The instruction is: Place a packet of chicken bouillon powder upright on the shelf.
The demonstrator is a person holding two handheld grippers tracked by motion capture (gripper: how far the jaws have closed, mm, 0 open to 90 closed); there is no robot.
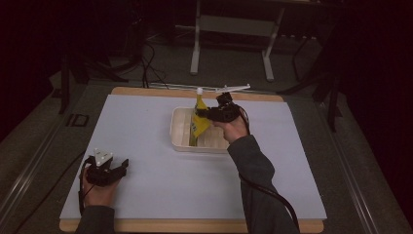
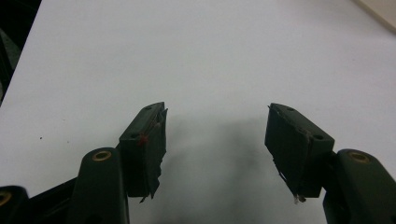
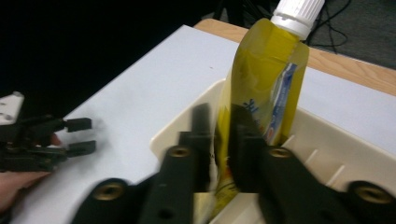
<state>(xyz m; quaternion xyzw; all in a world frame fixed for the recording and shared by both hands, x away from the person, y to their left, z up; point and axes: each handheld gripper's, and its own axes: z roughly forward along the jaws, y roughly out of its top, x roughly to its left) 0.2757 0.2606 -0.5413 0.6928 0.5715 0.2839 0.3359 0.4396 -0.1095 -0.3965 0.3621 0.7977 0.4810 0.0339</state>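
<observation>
A yellow pouch (image 1: 199,121) with a white screw cap (image 1: 199,90) stands upright in a white plastic basket (image 1: 178,132) at the middle back of the table. My right gripper (image 1: 203,115) reaches in from the right, level with the pouch's middle. In the right gripper view the pouch (image 3: 261,84) sits between my right gripper's (image 3: 223,128) blurred jaws, which stand slightly parted around its lower half. My left gripper (image 1: 122,165) rests on the mat at the front left. It is open and holds nothing (image 2: 217,126).
A pale mat (image 1: 156,195) covers the wooden table. The basket (image 3: 173,127) has ribbed inner walls. My left gripper (image 3: 79,136) and its hand appear far left in the right gripper view. Table legs and cables lie on the floor beyond the table's back edge.
</observation>
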